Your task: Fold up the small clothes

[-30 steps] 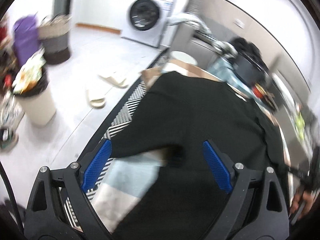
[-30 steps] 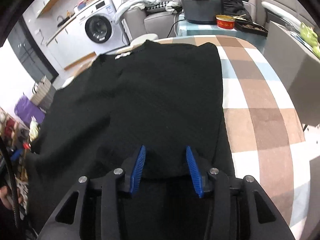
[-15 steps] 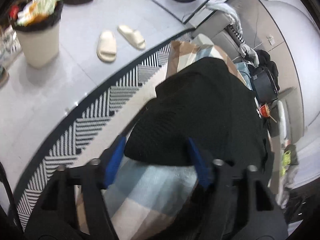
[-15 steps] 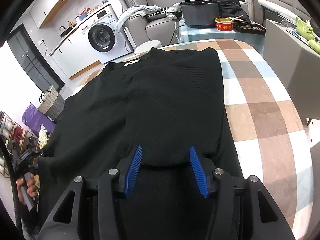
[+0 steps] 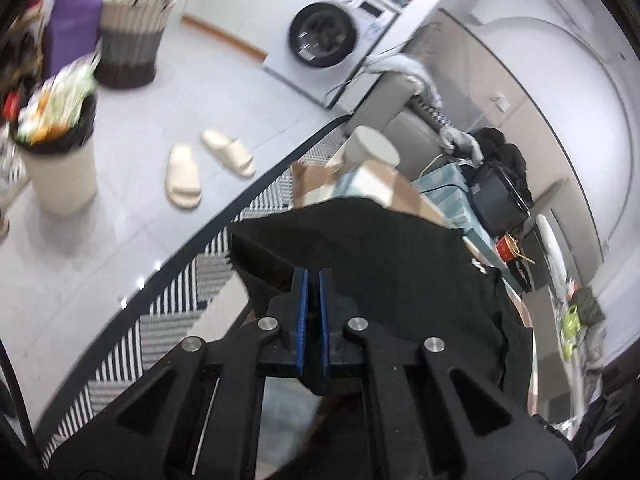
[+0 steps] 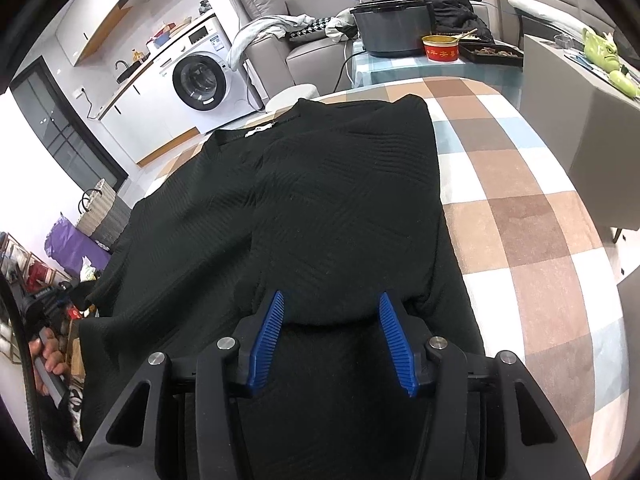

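The left gripper (image 5: 313, 280) has just snapped closed on the near-left edge of the black sweater (image 6: 320, 208), spread over the checked tablecloth (image 6: 532, 240); the right gripper (image 6: 332, 312) hovers half-open above its near hem, so folding can start.

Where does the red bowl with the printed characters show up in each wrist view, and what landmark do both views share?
Left wrist view: the red bowl sits at the right, small, beyond the black sweater, below the dark cooker pot.
Right wrist view: the red bowl is at the top, right of centre, beside the cooker pot.
Shared landmark: the washing machine, at upper centre in the left view and upper left in the right view.
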{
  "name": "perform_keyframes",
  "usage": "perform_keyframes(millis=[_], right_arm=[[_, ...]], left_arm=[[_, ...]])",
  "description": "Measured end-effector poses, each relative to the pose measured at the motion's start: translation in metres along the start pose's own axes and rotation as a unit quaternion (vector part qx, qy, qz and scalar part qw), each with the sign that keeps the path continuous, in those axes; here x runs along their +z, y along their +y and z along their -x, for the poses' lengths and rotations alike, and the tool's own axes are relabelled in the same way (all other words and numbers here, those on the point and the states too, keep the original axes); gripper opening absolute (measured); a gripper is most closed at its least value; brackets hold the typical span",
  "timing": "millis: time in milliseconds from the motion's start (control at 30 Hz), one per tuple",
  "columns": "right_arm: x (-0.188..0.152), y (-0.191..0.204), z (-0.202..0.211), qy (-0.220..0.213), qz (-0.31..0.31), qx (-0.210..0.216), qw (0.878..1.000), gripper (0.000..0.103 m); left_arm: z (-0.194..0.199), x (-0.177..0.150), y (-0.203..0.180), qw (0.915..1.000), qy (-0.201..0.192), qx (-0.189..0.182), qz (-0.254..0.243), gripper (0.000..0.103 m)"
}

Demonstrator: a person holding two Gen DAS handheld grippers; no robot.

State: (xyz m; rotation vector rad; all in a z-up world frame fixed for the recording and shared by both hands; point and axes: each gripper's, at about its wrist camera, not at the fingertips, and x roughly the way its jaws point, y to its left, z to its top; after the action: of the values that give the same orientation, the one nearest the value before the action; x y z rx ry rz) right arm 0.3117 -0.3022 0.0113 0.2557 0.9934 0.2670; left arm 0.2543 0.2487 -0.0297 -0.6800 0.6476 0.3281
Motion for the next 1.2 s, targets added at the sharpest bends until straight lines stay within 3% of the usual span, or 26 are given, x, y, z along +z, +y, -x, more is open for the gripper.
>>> perform_keyframes(millis=[167,300,433,500,533,567,600,667,733,833,967,1000,1067,1200], right_arm=[[-0.003,-0.003,0.004,-0.004,-0.003,0.000,1.000,0.052],[-0.005,-0.006,0.009,-0.008,-0.004,-0.005,1.000,0.052],[-0.008,-0.011,0.014,-0.013,-0.011,-0.007,1.000,0.052],[-0.010,-0.013,0.014,-0.013,-0.015,-0.010,1.000,0.054],[-0.011,-0.014,0.014,-0.012,-0.017,-0.011,1.000,0.055],[-0.012,-0.015,0.014,-0.010,-0.018,-0.011,1.000,0.055],[-0.013,-0.015,0.014,-0.010,-0.018,-0.010,1.000,0.055],[-0.014,-0.014,0.015,-0.010,-0.017,-0.009,1.000,0.055],[-0.015,-0.015,0.014,-0.011,-0.017,-0.008,1.000,0.056],[-0.014,-0.019,0.012,-0.010,-0.020,-0.007,1.000,0.056],[-0.014,-0.023,0.009,-0.007,-0.024,-0.010,1.000,0.056],[-0.015,-0.025,0.010,-0.008,-0.024,-0.012,1.000,0.056],[-0.013,-0.030,0.011,-0.013,-0.026,-0.029,0.999,0.056],[-0.003,-0.049,0.007,-0.012,-0.046,-0.055,0.997,0.056]], left_arm=[[0.020,0.009,-0.096,0.9933,-0.032,-0.031,-0.106,0.003],[0.021,-0.013,-0.179,0.9787,-0.018,-0.084,-0.187,0.003],[0.003,-0.063,-0.248,0.9521,0.069,-0.142,-0.262,0.005],[-0.014,-0.094,-0.270,0.9257,0.161,-0.158,-0.304,0.022],[-0.017,-0.104,-0.275,0.9176,0.185,-0.157,-0.315,0.035],[-0.015,-0.111,-0.274,0.9150,0.189,-0.156,-0.321,0.043],[-0.009,-0.115,-0.271,0.9163,0.179,-0.156,-0.323,0.046],[0.006,-0.113,-0.262,0.9213,0.158,-0.156,-0.319,0.067],[0.017,-0.101,-0.243,0.9318,0.139,-0.151,-0.299,0.071],[0.016,-0.076,-0.209,0.9473,0.122,-0.126,-0.268,0.071],[0.002,-0.043,-0.151,0.9685,0.100,-0.047,-0.223,0.070],[-0.002,-0.035,-0.134,0.9713,0.100,-0.028,-0.214,0.070],[-0.013,-0.026,-0.112,0.9748,0.106,0.008,-0.196,0.058],[-0.035,-0.021,-0.097,0.9736,0.131,0.020,-0.186,0.044]])
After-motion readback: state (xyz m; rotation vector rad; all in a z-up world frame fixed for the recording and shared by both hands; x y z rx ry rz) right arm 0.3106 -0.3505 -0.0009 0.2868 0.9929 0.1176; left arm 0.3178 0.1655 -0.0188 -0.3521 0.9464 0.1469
